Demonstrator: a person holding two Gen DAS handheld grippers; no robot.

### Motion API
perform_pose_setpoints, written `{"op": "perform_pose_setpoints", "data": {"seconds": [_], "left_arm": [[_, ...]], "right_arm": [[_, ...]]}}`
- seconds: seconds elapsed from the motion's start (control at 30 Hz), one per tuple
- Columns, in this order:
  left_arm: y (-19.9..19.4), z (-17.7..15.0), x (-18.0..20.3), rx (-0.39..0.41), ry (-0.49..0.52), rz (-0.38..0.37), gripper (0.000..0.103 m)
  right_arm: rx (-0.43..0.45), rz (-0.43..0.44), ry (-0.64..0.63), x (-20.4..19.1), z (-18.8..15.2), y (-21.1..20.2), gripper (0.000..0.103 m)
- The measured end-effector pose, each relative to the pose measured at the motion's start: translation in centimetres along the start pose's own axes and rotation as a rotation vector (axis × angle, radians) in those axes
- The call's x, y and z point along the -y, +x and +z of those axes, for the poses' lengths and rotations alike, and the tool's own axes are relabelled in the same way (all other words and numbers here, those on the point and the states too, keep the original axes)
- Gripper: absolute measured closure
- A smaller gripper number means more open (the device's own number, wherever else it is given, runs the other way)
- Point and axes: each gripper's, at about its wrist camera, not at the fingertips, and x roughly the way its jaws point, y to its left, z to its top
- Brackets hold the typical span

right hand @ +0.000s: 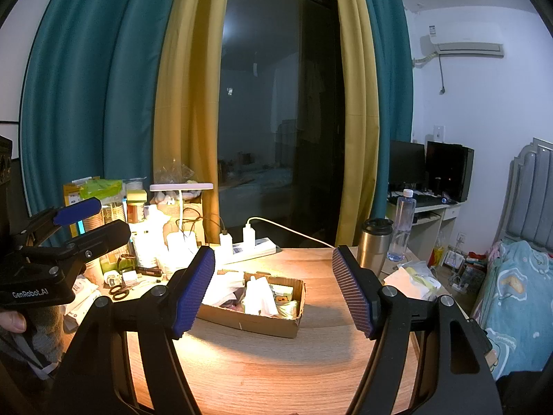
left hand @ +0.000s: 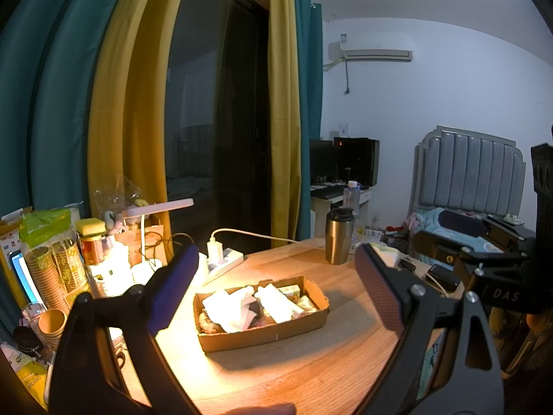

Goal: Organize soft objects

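Note:
A shallow cardboard box (left hand: 262, 337) lies in the lamp light on the round wooden table (left hand: 293, 373). It holds several white soft packets (left hand: 235, 307) and small green-yellow packs (left hand: 290, 290). My left gripper (left hand: 276, 252) hovers open just before the box, nothing between its blue pads. From the right wrist view the same box (right hand: 252, 321) sits ahead and slightly left. My right gripper (right hand: 273, 252) is open and empty, with the box's right half showing between its fingers. The left gripper (right hand: 93, 223) shows at the left edge, held by a hand (right hand: 12, 321).
A steel tumbler (right hand: 375, 242) and water bottle (right hand: 402, 224) stand at the table's far right. A crumpled tissue pack (right hand: 414, 280) lies beside them. A power strip (right hand: 252, 249), desk lamp (right hand: 181, 186), paper cups (left hand: 55, 269) and scissors (right hand: 119, 292) crowd the left. A bed (right hand: 511, 294) stands right.

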Motion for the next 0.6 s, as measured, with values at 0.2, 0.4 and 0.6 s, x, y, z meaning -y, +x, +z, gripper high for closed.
{"op": "perform_pose_setpoints", "data": {"seconds": [0.2,0.4,0.6], "left_arm": [[0.0,-0.01,0.03,0.0,0.0,0.0,0.01],[0.03,0.0,0.03,0.002,0.002,0.0,0.01],[0.16,-0.08,0.06,-0.002,0.002,-0.001,0.01]], "right_arm": [[0.0,-0.001,0.0,-0.04,0.0,-0.02,0.029],[0.0,0.0,0.001,-0.03,-0.02,-0.02,0.029],[-0.001,0.0,0.001,-0.02,0.01,0.02,0.029]]}}
